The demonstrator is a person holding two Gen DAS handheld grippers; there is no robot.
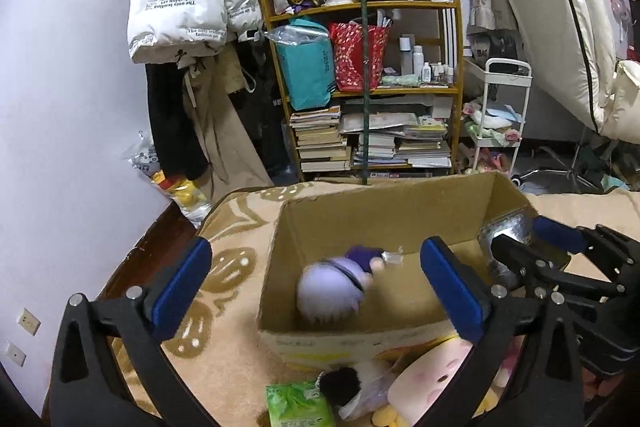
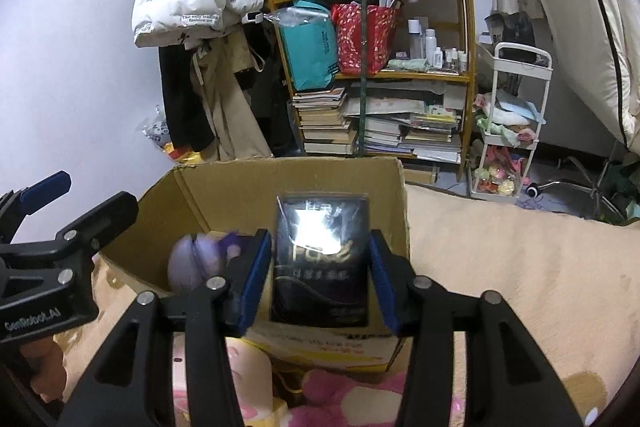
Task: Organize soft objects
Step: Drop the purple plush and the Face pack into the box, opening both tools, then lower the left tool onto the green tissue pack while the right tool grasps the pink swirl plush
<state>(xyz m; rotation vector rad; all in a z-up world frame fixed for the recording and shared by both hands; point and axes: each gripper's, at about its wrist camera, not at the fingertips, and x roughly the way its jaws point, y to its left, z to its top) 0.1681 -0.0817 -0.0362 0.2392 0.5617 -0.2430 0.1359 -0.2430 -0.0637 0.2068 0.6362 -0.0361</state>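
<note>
An open brown cardboard box (image 1: 384, 215) sits on a beige patterned blanket (image 1: 224, 267). A purple-haired plush doll (image 1: 332, 291) lies inside, at its left. A glossy black flat packet (image 2: 320, 263) hangs over the box's right part. Far behind stands a wooden bookshelf (image 1: 368, 83).

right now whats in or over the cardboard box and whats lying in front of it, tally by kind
Purple-haired plush doll, inside the cardboard box: 1
Dark shiny packet, between the fingers of the right gripper over the box: 1
Pink-faced plush, in front of the box: 1
Black-haired doll, in front: 1
Green packet, in front: 1
Total: 5
</note>
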